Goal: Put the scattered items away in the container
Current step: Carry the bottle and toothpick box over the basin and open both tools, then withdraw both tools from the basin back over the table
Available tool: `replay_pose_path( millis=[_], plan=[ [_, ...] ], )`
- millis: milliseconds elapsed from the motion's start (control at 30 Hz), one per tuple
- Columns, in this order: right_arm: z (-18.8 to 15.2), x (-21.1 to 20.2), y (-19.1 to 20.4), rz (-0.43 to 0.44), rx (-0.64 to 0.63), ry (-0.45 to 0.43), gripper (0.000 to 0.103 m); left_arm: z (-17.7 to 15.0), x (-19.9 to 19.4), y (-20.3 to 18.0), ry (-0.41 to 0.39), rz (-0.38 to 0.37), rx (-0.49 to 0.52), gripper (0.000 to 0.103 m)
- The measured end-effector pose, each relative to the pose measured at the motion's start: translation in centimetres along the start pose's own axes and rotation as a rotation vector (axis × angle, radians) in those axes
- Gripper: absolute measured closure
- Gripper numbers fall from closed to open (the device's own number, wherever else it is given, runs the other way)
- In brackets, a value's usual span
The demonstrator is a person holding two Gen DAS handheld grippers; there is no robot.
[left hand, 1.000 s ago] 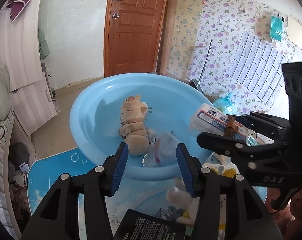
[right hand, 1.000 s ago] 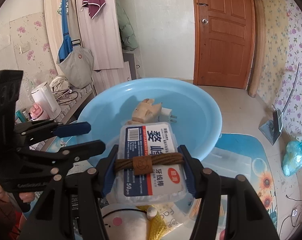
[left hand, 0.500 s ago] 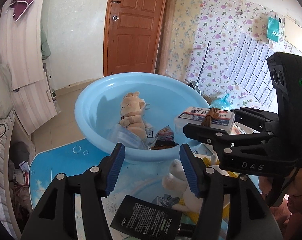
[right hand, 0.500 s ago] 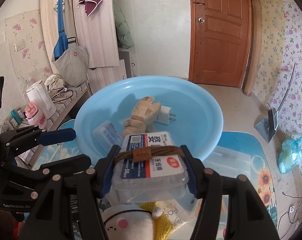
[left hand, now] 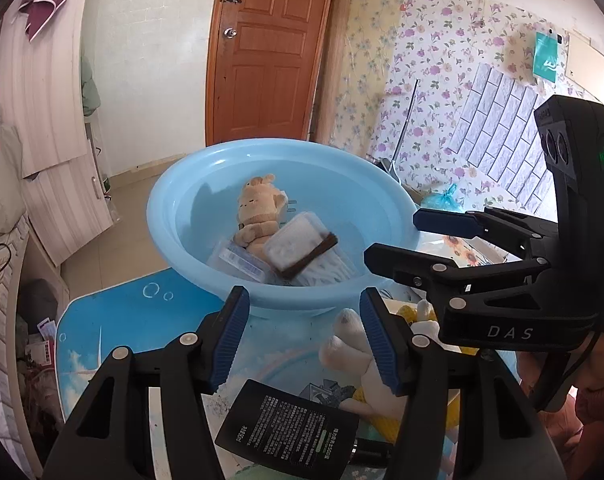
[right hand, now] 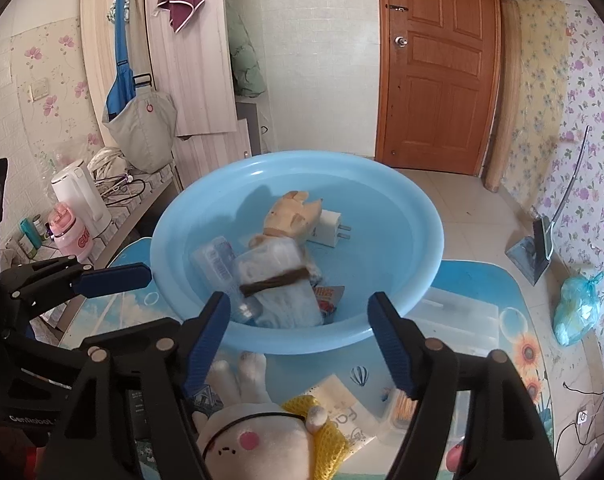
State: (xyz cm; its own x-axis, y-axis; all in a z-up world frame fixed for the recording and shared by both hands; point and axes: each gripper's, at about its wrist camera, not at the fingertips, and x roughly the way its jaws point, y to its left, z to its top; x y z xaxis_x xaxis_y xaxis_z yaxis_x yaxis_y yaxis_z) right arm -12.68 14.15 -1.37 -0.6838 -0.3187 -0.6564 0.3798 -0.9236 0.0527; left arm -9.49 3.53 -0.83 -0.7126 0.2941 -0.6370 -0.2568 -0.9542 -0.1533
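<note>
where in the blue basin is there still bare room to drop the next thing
The far and right side of the blue basin is bare, bordered by its rim and the white charger. The near left is crowded: the banded plastic box lies across the tan plush, beside another clear box and a snack packet.

Black grippers, blue-padded fingers, silver screws, "DAS" marking.

A basin sits on the counter. Inside it, a banded box leans on a plush animal. A plush rabbit and black card lie before the basin.
</note>
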Motion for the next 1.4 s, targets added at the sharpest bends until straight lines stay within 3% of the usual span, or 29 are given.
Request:
replay_pose_path(
  millis=[167, 667, 1067, 1200, 1400],
  plan=[
    [-0.2, -0.2, -0.2, -0.001, 0.008, 0.005, 0.032, -0.3, -0.1, -0.1, 0.006, 0.002, -0.007, 0.045],
    [-1.8, -2.1, -1.0, -0.012, 0.029, -0.002, 0.032, -1.9, -1.5, -0.1, 0.022, 0.025, -0.054, 0.018],
    [-6.4, -5.4, -4.5, -0.059, 0.086, 0.018, 0.032, -4.6, -2.9, -0.6, 0.058, 0.076, -0.09, 0.011],
    [-8.2, -6.1, -5.7, -0.078, 0.111, 0.032, 0.032, -5.5, -3.3, -1.1, 0.055, 0.106, -0.081, 0.002],
    [-10.3, -7.0, -6.8, -0.094, 0.14, 0.05, 0.032, -6.9, -3.5, -1.2, 0.087, 0.124, -0.105, 0.0]
  ],
)
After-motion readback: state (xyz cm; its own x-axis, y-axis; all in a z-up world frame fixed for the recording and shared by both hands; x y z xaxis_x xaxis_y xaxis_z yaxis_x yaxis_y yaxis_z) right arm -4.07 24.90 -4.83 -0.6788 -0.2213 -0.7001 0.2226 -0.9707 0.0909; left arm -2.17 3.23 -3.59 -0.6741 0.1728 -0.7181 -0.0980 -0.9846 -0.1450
